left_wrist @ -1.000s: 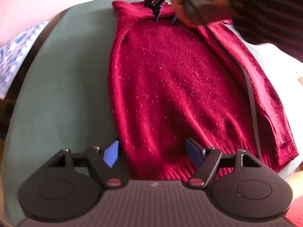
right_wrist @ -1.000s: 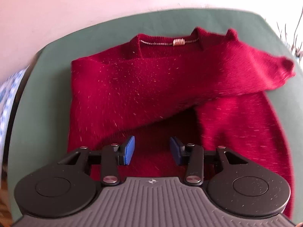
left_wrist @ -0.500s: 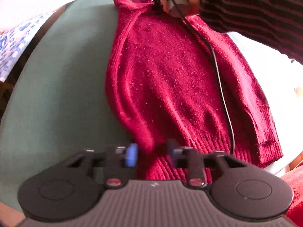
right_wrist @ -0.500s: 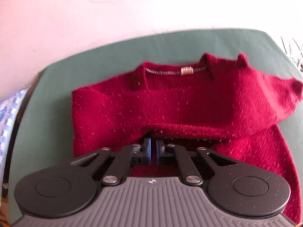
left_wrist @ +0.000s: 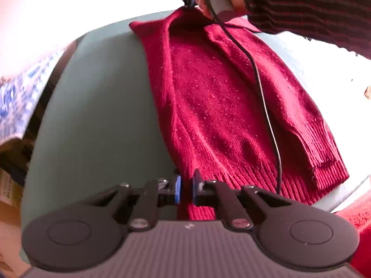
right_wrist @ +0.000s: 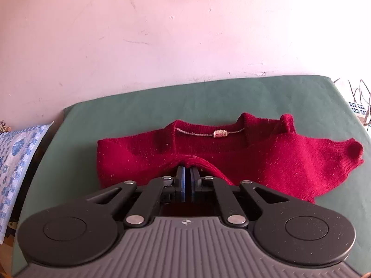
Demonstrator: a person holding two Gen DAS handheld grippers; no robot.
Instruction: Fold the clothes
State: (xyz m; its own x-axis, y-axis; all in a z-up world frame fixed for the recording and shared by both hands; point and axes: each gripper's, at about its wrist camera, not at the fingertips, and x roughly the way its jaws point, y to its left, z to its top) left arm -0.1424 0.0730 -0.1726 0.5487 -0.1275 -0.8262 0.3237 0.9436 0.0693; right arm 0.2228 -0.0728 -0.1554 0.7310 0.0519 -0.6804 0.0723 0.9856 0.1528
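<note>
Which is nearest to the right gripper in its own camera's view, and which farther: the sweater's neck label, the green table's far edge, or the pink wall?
From the right gripper, shut on a fold of the red sweater:
1. Neck label, just beyond, slightly right.
2. Green table, far edge, behind the sweater.
3. Pink wall, farthest, behind the table.

sweater (left_wrist: 222, 106): fuzzy red knit, ribbed hem | table cover (right_wrist: 139, 106): matt green cloth | wall (right_wrist: 162, 27): scuffed
</note>
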